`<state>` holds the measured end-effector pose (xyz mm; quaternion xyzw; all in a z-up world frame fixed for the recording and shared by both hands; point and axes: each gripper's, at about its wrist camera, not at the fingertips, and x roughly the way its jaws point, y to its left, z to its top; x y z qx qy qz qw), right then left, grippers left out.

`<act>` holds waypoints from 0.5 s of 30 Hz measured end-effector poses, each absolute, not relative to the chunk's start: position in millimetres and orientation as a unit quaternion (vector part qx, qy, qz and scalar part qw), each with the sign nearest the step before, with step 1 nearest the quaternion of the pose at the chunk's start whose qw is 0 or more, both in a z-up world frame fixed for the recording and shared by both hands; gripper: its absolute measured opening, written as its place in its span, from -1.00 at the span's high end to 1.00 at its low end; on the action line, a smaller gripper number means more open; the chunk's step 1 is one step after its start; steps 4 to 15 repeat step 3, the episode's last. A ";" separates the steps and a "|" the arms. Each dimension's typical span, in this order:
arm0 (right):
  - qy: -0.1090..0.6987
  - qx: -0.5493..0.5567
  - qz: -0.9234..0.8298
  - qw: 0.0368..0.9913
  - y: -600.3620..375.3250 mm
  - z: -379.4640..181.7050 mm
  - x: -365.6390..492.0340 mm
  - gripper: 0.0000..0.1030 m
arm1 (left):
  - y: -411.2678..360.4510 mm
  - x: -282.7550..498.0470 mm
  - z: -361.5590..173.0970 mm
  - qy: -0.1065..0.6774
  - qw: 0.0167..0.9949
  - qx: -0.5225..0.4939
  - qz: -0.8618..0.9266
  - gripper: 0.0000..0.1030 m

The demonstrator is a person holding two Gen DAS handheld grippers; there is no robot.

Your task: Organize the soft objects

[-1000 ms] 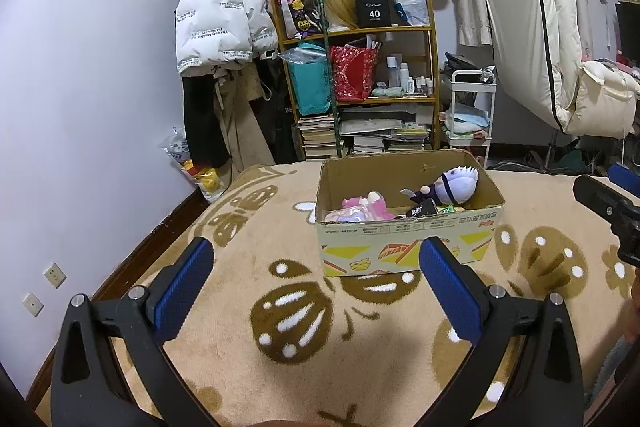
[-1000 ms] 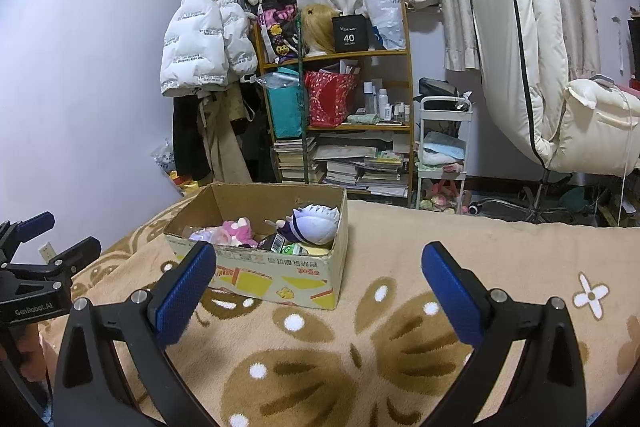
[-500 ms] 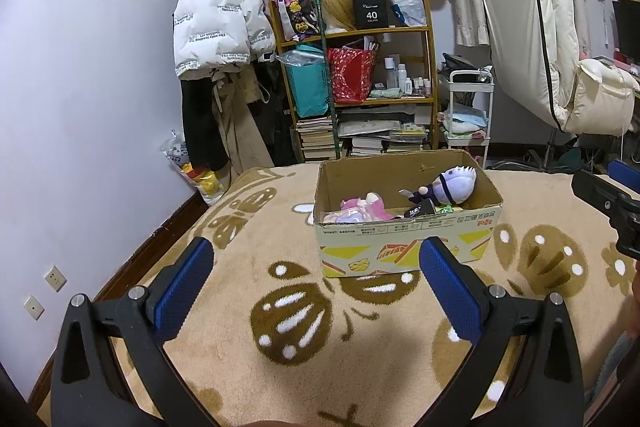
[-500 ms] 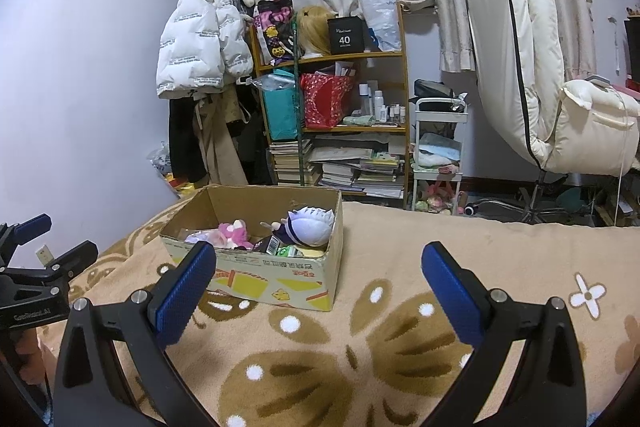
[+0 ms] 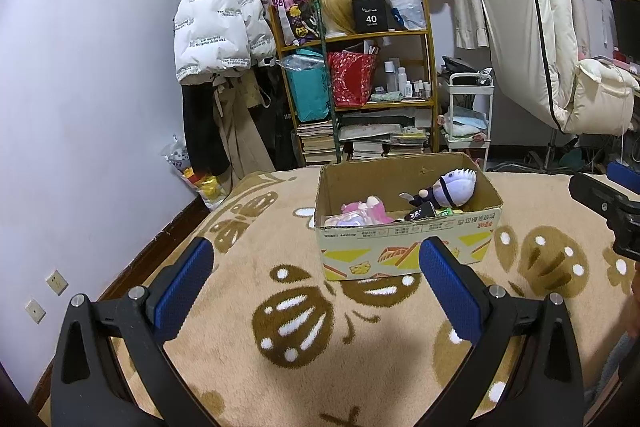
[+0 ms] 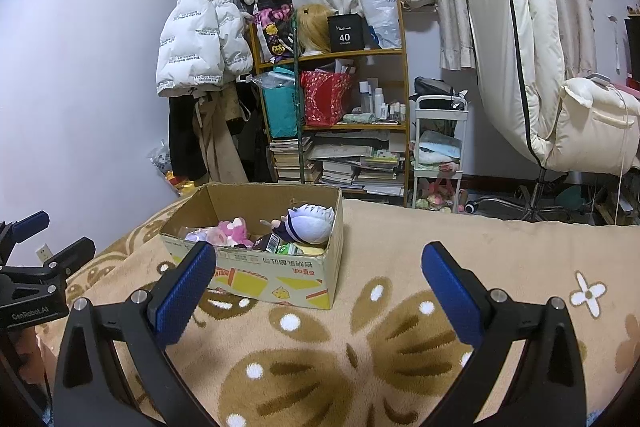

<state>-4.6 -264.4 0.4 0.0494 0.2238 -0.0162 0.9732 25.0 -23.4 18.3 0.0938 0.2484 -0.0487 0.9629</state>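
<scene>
Both the left tool (image 5: 312, 279) and right tool (image 6: 318, 281) hover spread and empty, since the plush toys (image 6: 308, 225) already sit in the cardboard box (image 6: 276, 279) at 12 o'clock.

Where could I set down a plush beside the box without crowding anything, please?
Right of the box, the blanket lies bare to its far edge. The strip in front of the box, before the open left gripper, is also free. Inside, the pink plush and white-haired doll fill the near half.
</scene>
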 end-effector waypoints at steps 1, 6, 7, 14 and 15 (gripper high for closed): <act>0.224 0.049 -0.016 0.973 -264.5 0.4 -4.7 -1.00 | -23.1 25.4 19.7 0.248 0.963 0.095 -0.049 -0.97; 0.224 0.049 -0.016 0.973 -265.1 0.5 -4.5 -1.00 | -22.0 26.3 20.2 0.249 0.963 0.095 -0.048 -0.97; 0.224 0.049 -0.016 0.973 -265.1 0.5 -4.5 -1.00 | -22.0 26.3 20.2 0.249 0.963 0.095 -0.048 -0.97; 0.224 0.049 -0.016 0.973 -265.1 0.5 -4.5 -1.00 | -22.0 26.3 20.2 0.249 0.963 0.095 -0.048 -0.97; 0.224 0.049 -0.016 0.973 -265.1 0.5 -4.5 -1.00 | -22.0 26.3 20.2 0.249 0.963 0.095 -0.048 -0.97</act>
